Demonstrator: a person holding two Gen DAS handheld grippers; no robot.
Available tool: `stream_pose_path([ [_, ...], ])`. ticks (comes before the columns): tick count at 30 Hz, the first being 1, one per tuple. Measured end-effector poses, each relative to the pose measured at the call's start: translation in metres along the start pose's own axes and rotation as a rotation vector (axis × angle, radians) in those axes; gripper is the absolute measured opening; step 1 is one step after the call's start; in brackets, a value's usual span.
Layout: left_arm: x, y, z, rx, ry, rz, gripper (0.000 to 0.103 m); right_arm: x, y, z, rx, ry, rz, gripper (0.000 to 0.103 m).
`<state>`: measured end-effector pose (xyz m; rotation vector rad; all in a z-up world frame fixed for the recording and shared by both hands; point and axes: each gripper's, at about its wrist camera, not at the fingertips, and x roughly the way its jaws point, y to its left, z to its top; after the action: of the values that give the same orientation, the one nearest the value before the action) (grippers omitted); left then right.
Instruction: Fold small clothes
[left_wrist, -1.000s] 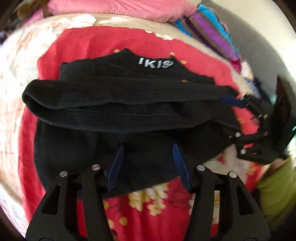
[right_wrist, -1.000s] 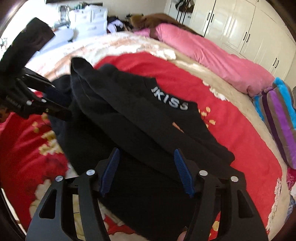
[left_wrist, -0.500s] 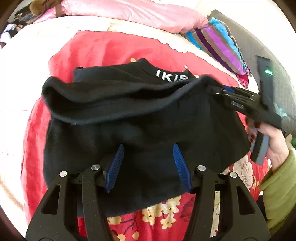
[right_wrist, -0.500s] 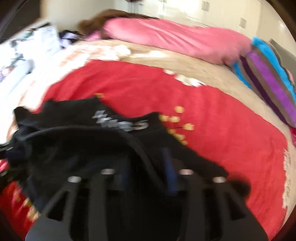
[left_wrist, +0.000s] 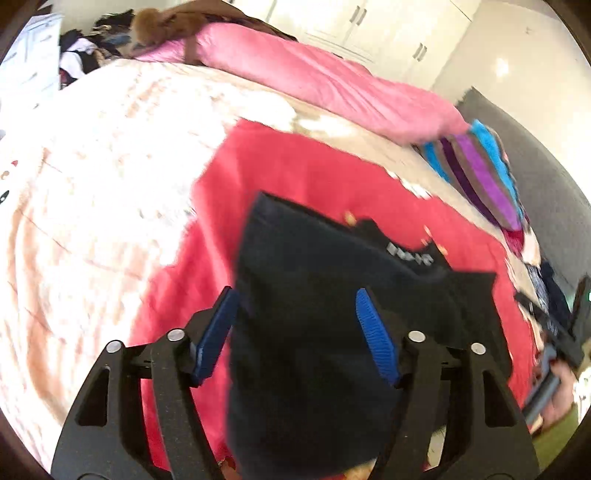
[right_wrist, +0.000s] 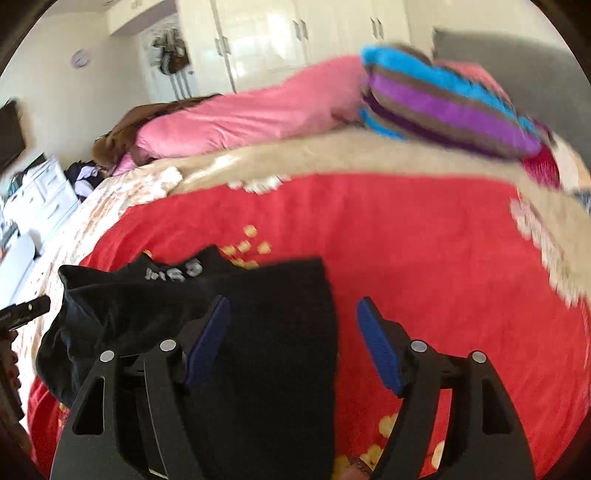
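Note:
A black garment (left_wrist: 332, 325) with white lettering at its waistband lies folded on a red flowered blanket (left_wrist: 314, 177). My left gripper (left_wrist: 295, 317) is open and empty above the garment's left part. In the right wrist view the garment (right_wrist: 266, 332) lies at the lower left and my right gripper (right_wrist: 293, 332) is open and empty over its right edge. The right gripper also shows at the right edge of the left wrist view (left_wrist: 565, 332), and the left gripper's tip shows at the left edge of the right wrist view (right_wrist: 22, 310).
A pink duvet (left_wrist: 325, 81) and a striped blue and purple pillow (right_wrist: 443, 107) lie along the far side of the bed. A pale bedspread (left_wrist: 92, 184) lies left of the red blanket. White wardrobes (right_wrist: 277, 40) stand behind.
The garment's lifted flap has come down flat. My right gripper has opened and let go of it. Both grippers have pulled back and tilted up, each toward its own side.

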<state>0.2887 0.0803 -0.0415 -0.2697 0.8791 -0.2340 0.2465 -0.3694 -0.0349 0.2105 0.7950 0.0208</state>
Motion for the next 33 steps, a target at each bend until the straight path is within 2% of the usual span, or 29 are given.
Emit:
stream_pose_path([
  [2,0.007,0.008,0.004,-0.007,-0.012,0.019,0.062,0.012,-0.007,-0.002,0.017,0.029,-0.009,0.071],
  [4,0.016,0.017,0.005,-0.013,-0.012,0.023,0.067,0.022,-0.009,-0.003,0.015,0.044,0.008,0.071],
  [6,0.023,0.022,0.007,-0.008,-0.01,0.009,0.069,0.034,-0.008,-0.004,0.007,0.062,0.012,0.071],
  [9,0.032,0.02,0.007,0.001,-0.005,-0.01,0.069,0.046,-0.002,-0.006,-0.002,0.083,0.017,0.071],
  [10,0.035,0.018,0.006,0.008,-0.001,-0.006,0.066,0.05,0.0,-0.007,-0.009,0.091,0.02,0.071],
  [11,0.038,0.015,0.003,0.02,0.008,0.005,0.059,0.051,0.0,-0.007,-0.018,0.098,0.02,0.065],
  [12,0.041,0.014,0.001,0.032,0.018,0.005,0.035,0.054,0.003,-0.009,-0.034,0.11,0.023,0.04],
  [13,0.043,0.01,0.0,0.046,0.025,0.012,0.013,0.056,0.005,-0.01,-0.058,0.124,0.019,0.031],
  [14,0.043,0.008,-0.001,0.058,0.023,0.023,0.006,0.055,0.007,-0.011,-0.073,0.12,0.011,0.023],
  [15,0.041,0.006,0.0,0.063,0.017,0.022,0.004,0.054,0.007,-0.01,-0.079,0.115,0.015,0.016],
  [17,0.031,0.006,0.004,0.059,-0.019,0.016,0.003,0.042,0.006,-0.006,-0.074,0.081,0.031,0.014],
  [19,0.017,0.004,0.01,0.062,-0.07,0.021,0.003,0.029,0.004,0.001,-0.059,0.027,0.036,0.007],
  [22,0.011,0.002,0.013,0.063,-0.103,0.033,0.003,0.024,0.003,0.006,-0.071,-0.019,0.005,0.007],
  [28,0.035,0.015,0.007,0.012,-0.049,0.071,0.004,0.06,-0.008,-0.01,-0.051,0.082,-0.077,0.007],
  [33,0.054,0.023,-0.002,0.002,-0.004,0.119,0.011,0.068,-0.005,-0.014,-0.083,0.098,-0.115,0.009],
])
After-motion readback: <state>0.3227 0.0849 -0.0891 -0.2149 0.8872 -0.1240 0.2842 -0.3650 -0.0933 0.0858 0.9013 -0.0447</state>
